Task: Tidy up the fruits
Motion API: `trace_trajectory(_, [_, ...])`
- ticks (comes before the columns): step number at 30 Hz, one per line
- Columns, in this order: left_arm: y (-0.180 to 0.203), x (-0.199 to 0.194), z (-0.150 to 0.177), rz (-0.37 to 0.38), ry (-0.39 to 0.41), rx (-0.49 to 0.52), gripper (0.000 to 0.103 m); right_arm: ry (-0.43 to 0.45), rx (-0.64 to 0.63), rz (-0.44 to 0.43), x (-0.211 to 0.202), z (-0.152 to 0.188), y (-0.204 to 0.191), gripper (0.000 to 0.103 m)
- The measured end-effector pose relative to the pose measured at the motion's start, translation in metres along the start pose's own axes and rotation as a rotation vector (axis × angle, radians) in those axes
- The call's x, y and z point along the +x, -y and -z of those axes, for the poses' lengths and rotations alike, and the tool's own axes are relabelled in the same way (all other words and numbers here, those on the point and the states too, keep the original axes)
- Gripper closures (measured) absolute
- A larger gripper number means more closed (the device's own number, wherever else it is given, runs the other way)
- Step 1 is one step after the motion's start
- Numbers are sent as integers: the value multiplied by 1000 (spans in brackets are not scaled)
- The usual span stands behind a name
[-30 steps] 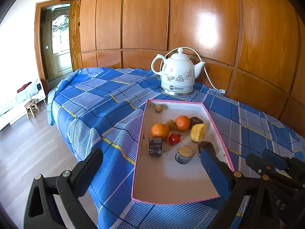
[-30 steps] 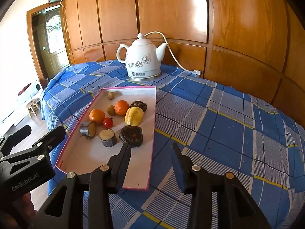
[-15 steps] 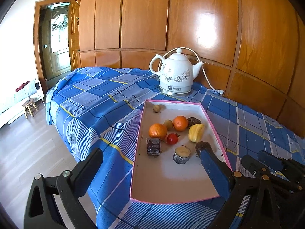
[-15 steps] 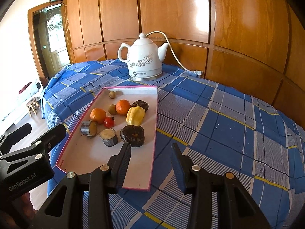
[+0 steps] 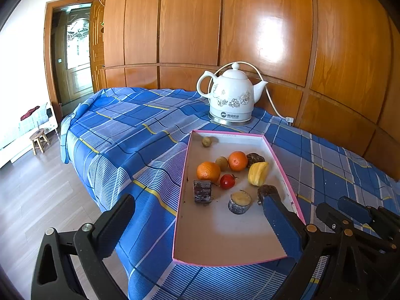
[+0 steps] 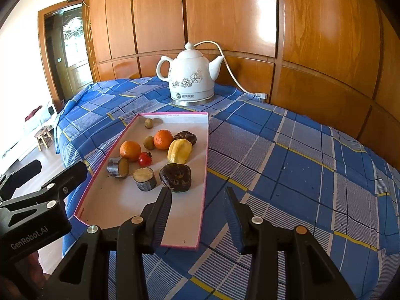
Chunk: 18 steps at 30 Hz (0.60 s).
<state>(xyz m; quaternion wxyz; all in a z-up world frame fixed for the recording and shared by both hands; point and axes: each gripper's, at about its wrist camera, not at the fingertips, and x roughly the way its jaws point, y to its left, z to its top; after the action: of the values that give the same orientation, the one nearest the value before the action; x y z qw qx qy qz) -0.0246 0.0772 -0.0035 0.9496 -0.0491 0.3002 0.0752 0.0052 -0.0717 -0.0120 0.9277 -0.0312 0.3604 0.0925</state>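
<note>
Hovering short of the tray's [image 5: 278, 161] near end, both claws were kept empty, so every fruit stayed reachable: the left claw [image 5: 200, 221] spread wide, the right claw [image 6: 198, 216] held narrower but parted. The fruits [image 6: 162, 150] were clustered mid-tray, one small brown fruit [image 6: 149, 123] left apart toward the kettle [image 6: 191, 76], on the worktop beyond.

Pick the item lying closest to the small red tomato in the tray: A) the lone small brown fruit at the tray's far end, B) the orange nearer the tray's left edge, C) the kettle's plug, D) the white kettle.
B: the orange sits right beside the red tomato in the pink-edged tray; the kettle stands outside the tray.
</note>
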Motion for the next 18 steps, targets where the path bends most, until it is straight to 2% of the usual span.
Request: trace_trajectory(18, [-1,-1,1,1,4,0,0,1,-2,1,0,1,1,60])
